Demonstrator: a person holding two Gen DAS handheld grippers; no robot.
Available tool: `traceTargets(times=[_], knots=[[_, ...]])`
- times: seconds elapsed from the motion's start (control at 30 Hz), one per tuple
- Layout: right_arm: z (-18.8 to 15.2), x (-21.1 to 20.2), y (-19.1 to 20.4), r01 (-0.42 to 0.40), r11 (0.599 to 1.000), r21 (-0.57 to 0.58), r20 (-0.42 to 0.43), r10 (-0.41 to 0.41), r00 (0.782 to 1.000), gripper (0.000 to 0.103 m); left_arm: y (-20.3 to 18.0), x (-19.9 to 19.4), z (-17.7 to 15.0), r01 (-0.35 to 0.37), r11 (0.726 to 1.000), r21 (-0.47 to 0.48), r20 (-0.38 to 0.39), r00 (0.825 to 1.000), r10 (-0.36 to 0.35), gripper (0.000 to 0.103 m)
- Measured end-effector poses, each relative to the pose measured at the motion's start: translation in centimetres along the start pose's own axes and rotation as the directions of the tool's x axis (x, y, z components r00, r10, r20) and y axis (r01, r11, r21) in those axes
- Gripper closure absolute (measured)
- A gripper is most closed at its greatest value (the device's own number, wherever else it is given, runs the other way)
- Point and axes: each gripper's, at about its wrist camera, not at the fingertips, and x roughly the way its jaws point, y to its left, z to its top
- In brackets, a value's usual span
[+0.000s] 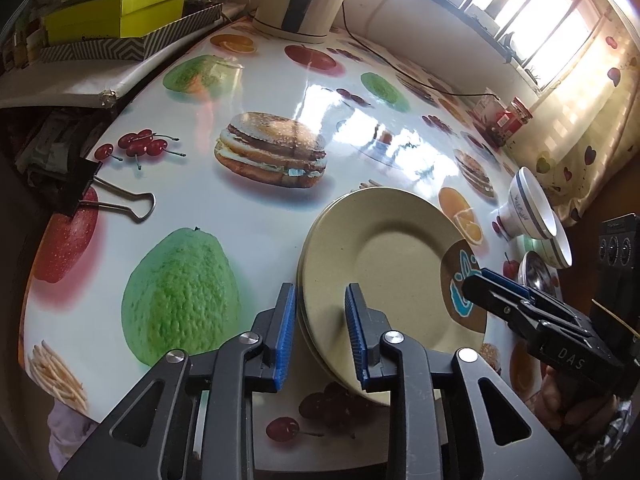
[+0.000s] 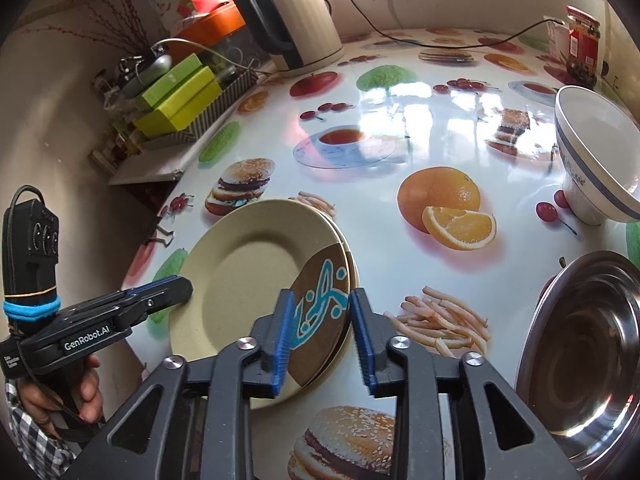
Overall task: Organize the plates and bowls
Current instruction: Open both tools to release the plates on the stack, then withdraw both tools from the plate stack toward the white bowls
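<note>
Stack of beige plates (image 1: 384, 272) is lying on the fruit-print table (image 1: 248, 232), overhanging its near edge slightly. Left gripper (image 1: 320, 336) is straddling the stack's rim, jaws narrowly parted and not pressing. Right gripper (image 2: 324, 340) is doing likewise at the patterned side (pads clear). White bowls (image 1: 536, 216) are sitting beside a steel bowl (image 2: 584, 352).

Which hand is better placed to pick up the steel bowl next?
Right, probably. The steel bowl sits just beside the right tongs, while the left tongs are across the stacked plates from it. Both tongs stand open around the plates' rim, so either is free.
</note>
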Motion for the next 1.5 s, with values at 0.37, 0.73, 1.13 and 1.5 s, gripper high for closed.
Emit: traceTargets(times=[0.37, 0.73, 1.13, 1.5], knots=[[-0.2, 1.0, -0.8, 0.001, 0.999, 0.036, -0.023, 0.0, 1.0, 0.059, 0.7, 1.2, -0.1, 0.042, 0.998, -0.04, -0.033, 0.998, -0.044, 0.061], [0.0, 1.9, -1.1, -0.049, 0.996, 0.078, -0.045, 0.053, 0.998, 0.062, 0.4, 1.8, 0.6, 0.056, 0.998, -0.035, -0.034, 0.998, -0.057, 0.061], [2.3, 2.9, -1.8, -0.029, 0.994, 0.106, -0.054, 0.035, 0.998, 0.064, 0.2, 3.2, 3.4, 0.045, 0.999, -0.031, -0.04, 0.998, -0.046, 0.061], [5.1, 4.1, -2.7, -0.007, 0.993, 0.121, -0.052, 0.013, 0.999, 0.065, 0.0, 4.7, 6.1, 0.035, 0.999, -0.021, -0.048, 0.998, -0.036, 0.061]])
